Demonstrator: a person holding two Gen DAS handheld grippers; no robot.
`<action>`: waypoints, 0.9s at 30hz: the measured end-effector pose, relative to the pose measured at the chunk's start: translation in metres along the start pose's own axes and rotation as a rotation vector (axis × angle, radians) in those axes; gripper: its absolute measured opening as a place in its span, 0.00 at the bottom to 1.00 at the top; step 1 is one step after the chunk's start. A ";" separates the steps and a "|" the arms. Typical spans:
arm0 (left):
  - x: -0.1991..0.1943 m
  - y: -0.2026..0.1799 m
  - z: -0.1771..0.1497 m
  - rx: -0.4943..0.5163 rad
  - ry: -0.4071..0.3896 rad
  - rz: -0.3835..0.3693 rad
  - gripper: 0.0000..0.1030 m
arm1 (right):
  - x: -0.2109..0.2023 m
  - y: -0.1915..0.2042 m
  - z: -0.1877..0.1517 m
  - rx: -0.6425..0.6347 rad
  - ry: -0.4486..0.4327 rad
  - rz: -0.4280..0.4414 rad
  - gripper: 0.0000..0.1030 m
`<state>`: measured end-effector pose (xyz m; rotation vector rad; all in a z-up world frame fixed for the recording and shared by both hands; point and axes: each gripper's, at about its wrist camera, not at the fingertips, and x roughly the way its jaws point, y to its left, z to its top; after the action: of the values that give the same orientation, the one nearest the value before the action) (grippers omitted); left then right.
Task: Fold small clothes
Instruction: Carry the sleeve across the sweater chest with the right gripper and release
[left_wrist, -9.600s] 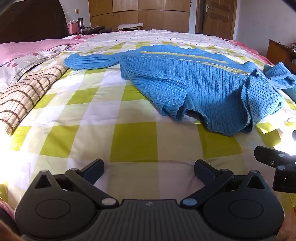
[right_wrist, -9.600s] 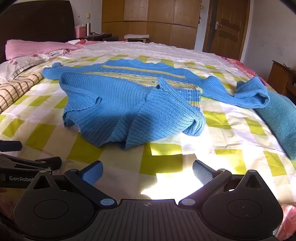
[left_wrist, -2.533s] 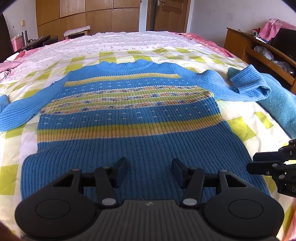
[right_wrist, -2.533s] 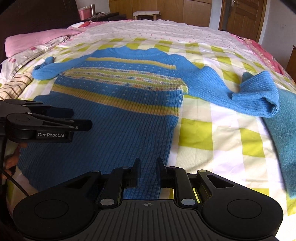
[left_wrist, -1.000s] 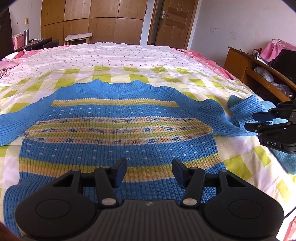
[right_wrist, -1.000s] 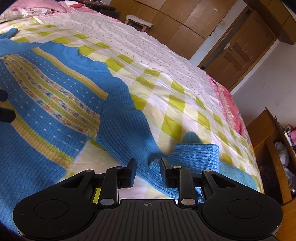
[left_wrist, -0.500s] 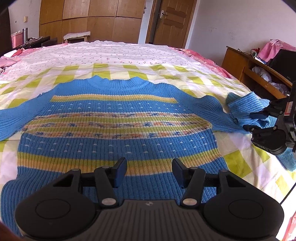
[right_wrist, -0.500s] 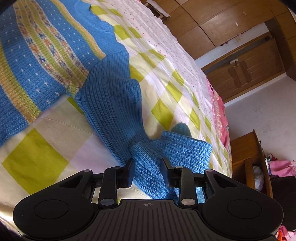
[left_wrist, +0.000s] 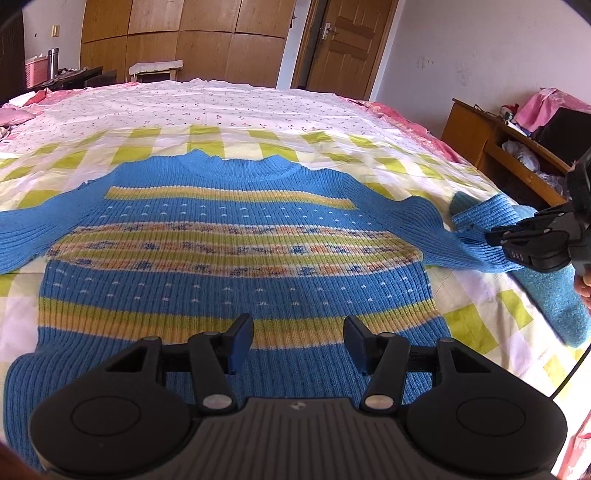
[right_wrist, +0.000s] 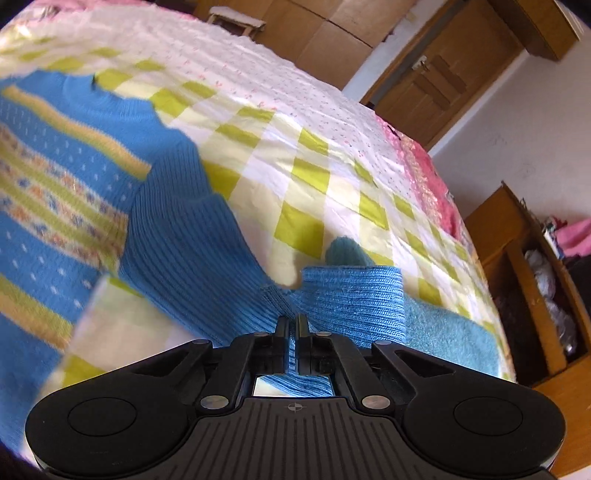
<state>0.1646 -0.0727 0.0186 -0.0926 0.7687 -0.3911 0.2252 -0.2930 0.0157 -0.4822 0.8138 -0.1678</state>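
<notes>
A blue knit sweater (left_wrist: 236, 258) with yellow and patterned stripes lies spread flat, front up, on the checked bedsheet (left_wrist: 280, 144). My left gripper (left_wrist: 298, 341) is open and empty, hovering over the sweater's lower hem. My right gripper (right_wrist: 292, 322) is shut on the sweater's right sleeve (right_wrist: 332, 295) at its doubled-over fold. The right gripper also shows in the left wrist view (left_wrist: 496, 236), pinching that sleeve (left_wrist: 476, 229) at the far right. The left sleeve (left_wrist: 22, 232) runs off to the left.
A teal fuzzy cloth (left_wrist: 554, 295) lies on the bed under and beyond the held sleeve, also in the right wrist view (right_wrist: 450, 332). A wooden shelf unit (left_wrist: 498, 147) stands right of the bed. Wardrobes and a door are at the back.
My right gripper has come down on the folded right sleeve and shut on it. The left gripper has stayed open over the hem.
</notes>
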 end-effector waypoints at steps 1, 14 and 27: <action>-0.001 0.001 0.001 -0.004 -0.004 -0.001 0.58 | -0.007 -0.005 0.006 0.065 -0.009 0.031 0.00; -0.046 0.032 0.009 -0.082 -0.081 0.006 0.58 | -0.068 0.032 0.087 0.405 -0.183 0.414 0.00; -0.068 0.071 -0.019 -0.161 -0.070 0.062 0.59 | -0.064 0.116 0.135 0.468 -0.197 0.588 0.00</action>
<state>0.1296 0.0195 0.0340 -0.2320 0.7316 -0.2650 0.2757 -0.1233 0.0816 0.1885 0.6648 0.2295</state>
